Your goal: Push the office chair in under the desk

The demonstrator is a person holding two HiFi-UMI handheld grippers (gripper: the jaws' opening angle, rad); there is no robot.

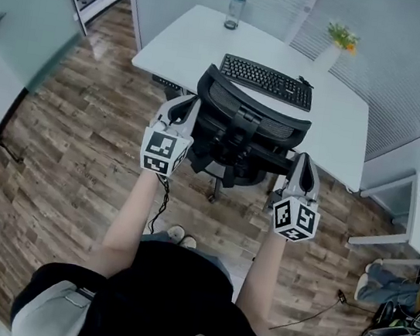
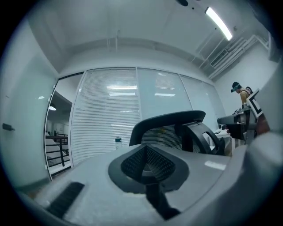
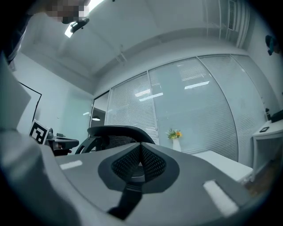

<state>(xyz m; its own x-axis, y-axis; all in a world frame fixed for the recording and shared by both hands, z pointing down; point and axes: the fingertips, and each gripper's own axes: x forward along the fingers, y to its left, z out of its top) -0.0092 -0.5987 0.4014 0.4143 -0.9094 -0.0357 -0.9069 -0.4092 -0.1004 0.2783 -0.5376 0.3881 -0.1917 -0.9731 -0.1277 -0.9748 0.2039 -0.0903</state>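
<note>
Both my tongs clenched, empty: left gripper [image 1: 181,112] and right gripper [image 1: 302,169] flank office chair [image 1: 250,118], left nearer; desk [image 1: 190,39] straight beyond.

My head camera looks steeply down on the black mesh office chair [image 1: 252,123]. Both gripper cameras face level, close; all share its backrest [image 2: 168,119].

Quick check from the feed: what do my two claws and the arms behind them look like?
The left claw and right claw match: pale grey shells, black ridged pads, each with a cube of black-and-white square markers behind it. A dark cable hangs from the left one. The person wears a black top; forearms are bare.
</note>
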